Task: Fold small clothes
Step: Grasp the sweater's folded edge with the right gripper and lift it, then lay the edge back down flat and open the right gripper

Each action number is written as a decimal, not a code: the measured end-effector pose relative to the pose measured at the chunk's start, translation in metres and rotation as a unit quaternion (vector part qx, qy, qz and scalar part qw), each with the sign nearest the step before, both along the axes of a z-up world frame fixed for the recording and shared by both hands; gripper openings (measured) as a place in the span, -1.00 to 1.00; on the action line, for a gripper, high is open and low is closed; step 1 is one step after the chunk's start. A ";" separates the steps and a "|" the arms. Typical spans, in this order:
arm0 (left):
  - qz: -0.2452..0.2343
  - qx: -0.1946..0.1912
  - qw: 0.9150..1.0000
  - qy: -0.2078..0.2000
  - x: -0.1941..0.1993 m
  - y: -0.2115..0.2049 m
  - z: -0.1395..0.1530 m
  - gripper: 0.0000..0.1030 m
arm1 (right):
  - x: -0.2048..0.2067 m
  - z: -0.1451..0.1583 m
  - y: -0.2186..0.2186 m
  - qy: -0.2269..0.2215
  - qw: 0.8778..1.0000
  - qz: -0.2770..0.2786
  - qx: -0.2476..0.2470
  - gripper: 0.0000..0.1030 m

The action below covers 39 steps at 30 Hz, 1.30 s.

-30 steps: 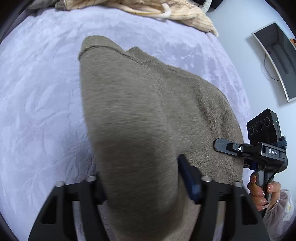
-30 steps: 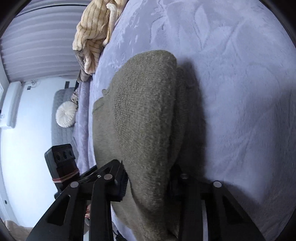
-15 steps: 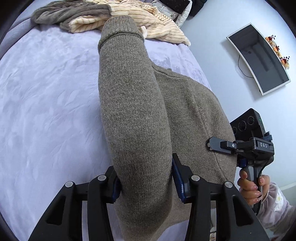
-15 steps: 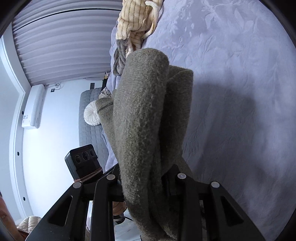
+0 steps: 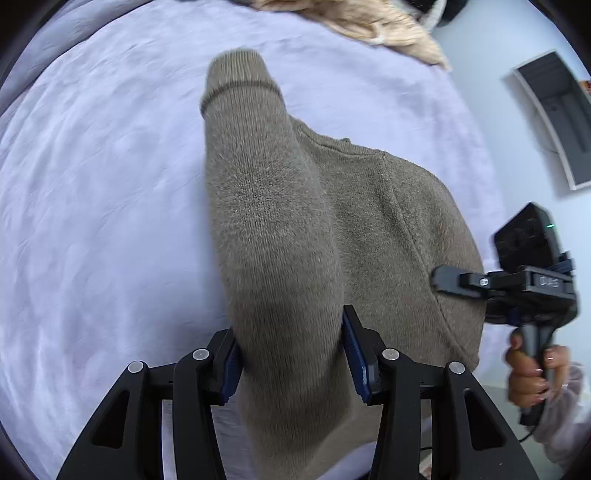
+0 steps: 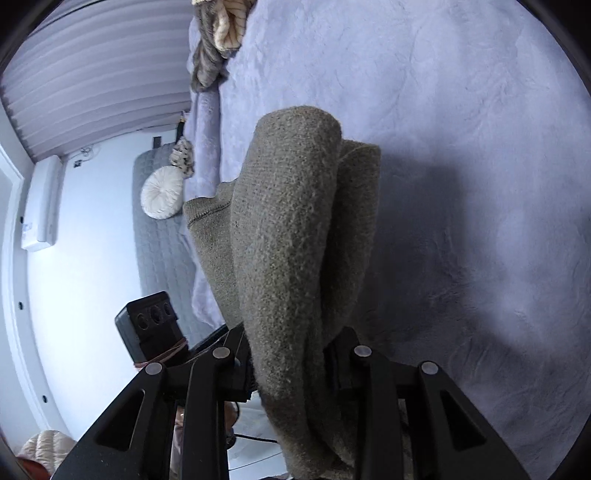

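An olive-brown knit sweater [image 5: 373,229] is held above a lavender bedspread [image 5: 92,206]. My left gripper [image 5: 290,343] is shut on the sweater, with one sleeve [image 5: 258,177] draped forward over its jaws and the cuff pointing away. My right gripper [image 6: 291,354] is shut on the sweater [image 6: 291,229] too, a thick fold of knit bunched between its fingers. The right gripper also shows at the right of the left wrist view [image 5: 448,280], at the sweater's edge. The fingertips of both grippers are hidden by the fabric.
A cream striped garment [image 5: 369,22] and a grey furry one [image 6: 207,62] lie at the far end of the bed. A wall screen [image 5: 557,114] hangs at the right. A grey quilted headboard with a round white cushion [image 6: 162,192] stands beside the bed.
Both grippers have kept their hold on the sweater. The left view has tipped down toward the bed, so the sleeve cuff sits lower in it. The right view shows more bedspread.
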<state>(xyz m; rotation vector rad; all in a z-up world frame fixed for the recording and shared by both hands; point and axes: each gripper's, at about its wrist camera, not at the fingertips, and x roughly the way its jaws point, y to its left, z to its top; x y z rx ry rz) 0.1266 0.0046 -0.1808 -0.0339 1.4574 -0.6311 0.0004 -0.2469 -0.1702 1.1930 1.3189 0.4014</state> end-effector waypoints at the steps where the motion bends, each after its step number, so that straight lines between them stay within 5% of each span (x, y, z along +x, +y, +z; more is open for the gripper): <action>1: 0.008 0.015 1.000 -0.007 0.001 0.004 -0.004 -0.06 | 0.003 -0.003 -0.004 0.006 0.999 0.003 -0.031 -0.39; 4: 0.038 0.013 0.999 -0.006 0.003 0.022 -0.007 -0.06 | 0.008 0.003 -0.018 0.020 0.994 0.004 -0.111 -0.34; 8: 0.048 0.041 0.997 -0.041 -0.002 0.044 0.004 -0.06 | 0.002 0.030 -0.030 0.018 0.966 0.030 -0.256 -0.34; 10: 0.046 0.040 0.997 -0.048 -0.005 0.048 0.011 -0.06 | -0.009 0.046 -0.035 0.004 0.958 0.036 -0.285 -0.51; 12: 0.039 0.032 0.997 -0.053 -0.006 0.049 0.018 -0.06 | -0.022 0.062 -0.034 -0.018 0.956 0.041 -0.289 -0.78; 18: -0.004 -0.002 0.999 -0.046 -0.033 0.023 0.026 -0.06 | -0.043 0.081 0.012 -0.068 0.952 0.100 -0.281 -0.80; 22: -0.015 0.027 0.999 -0.041 -0.051 0.006 0.001 -0.06 | -0.047 0.056 0.025 -0.035 0.941 0.118 -0.315 -0.80; 28: -0.021 0.027 0.998 -0.049 -0.054 0.006 -0.010 -0.06 | -0.052 0.022 0.015 -0.002 0.943 0.104 -0.316 -0.94; 39: -0.007 0.045 0.998 -0.038 -0.055 0.007 -0.007 -0.06 | -0.057 0.036 0.023 0.027 0.946 0.087 -0.311 -0.93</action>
